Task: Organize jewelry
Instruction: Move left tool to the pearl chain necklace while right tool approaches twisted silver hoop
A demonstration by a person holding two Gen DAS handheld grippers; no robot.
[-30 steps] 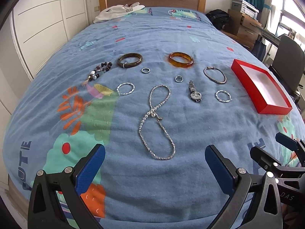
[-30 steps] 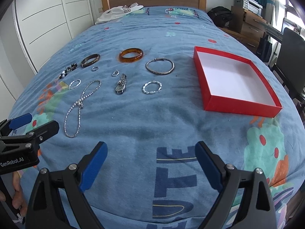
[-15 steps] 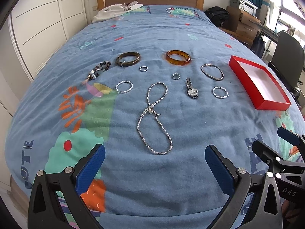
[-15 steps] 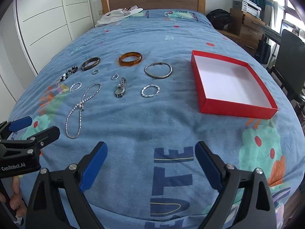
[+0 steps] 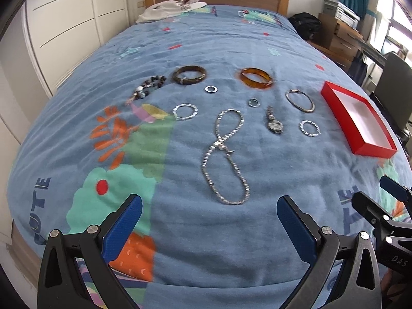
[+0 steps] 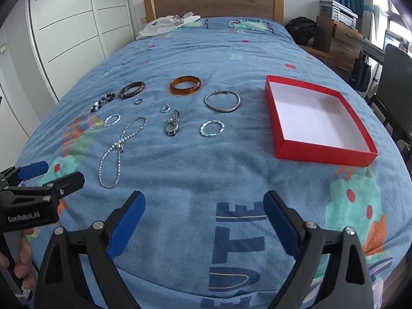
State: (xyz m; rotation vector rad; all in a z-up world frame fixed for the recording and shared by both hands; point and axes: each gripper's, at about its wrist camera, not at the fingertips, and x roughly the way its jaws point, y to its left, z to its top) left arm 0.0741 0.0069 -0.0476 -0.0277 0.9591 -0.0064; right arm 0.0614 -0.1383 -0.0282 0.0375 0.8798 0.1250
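Jewelry lies spread on a blue bedspread: a silver chain necklace (image 5: 226, 157), a watch (image 5: 274, 123), an amber bangle (image 5: 256, 77), a dark bangle (image 5: 189, 75), a thin silver bangle (image 5: 300, 100), twisted silver rings (image 5: 309, 128), small rings and a bead bracelet (image 5: 149, 87). A red open box (image 6: 314, 116) with a white inside sits at the right, empty. My left gripper (image 5: 208, 226) is open and empty, near the bed's front edge below the necklace. My right gripper (image 6: 203, 221) is open and empty, in front of the box and jewelry.
A white garment (image 6: 167, 25) lies by the wooden headboard. White wardrobe doors (image 6: 67, 31) stand left of the bed. A black chair (image 6: 394, 82), wooden drawers and a black bag (image 6: 301, 32) stand to the right. My left gripper shows at the right wrist view's left edge (image 6: 31, 180).
Both grippers have pulled back and risen a little from the bed, so the jewelry and box look farther away. Nothing on the bed has moved.
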